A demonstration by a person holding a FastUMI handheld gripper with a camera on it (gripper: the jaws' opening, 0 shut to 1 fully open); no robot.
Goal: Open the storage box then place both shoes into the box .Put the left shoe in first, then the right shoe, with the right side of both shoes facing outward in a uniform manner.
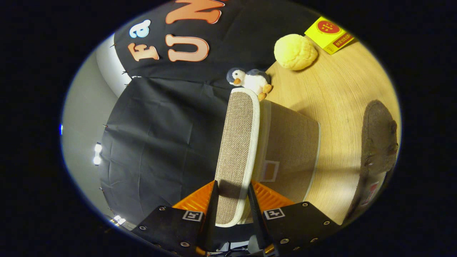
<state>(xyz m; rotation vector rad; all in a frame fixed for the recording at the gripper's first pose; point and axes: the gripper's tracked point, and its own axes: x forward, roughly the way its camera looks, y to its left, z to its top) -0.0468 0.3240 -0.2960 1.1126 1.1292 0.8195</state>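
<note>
Gripping lid (237, 153) of storage box (291, 150): gripper (232, 203) fingers closed narrow on lid's near edge, one each side, lid raised edge-on above box body. Step in hand, by my reading: opening box. Box sits on wooden table (339, 92); one dark shoe (378, 142) lies just beside box, second shoe not made out. Penguin toy (251, 81) beyond lid. Next move likely needs swinging lid fully clear, then releasing before reaching for left shoe.
</note>
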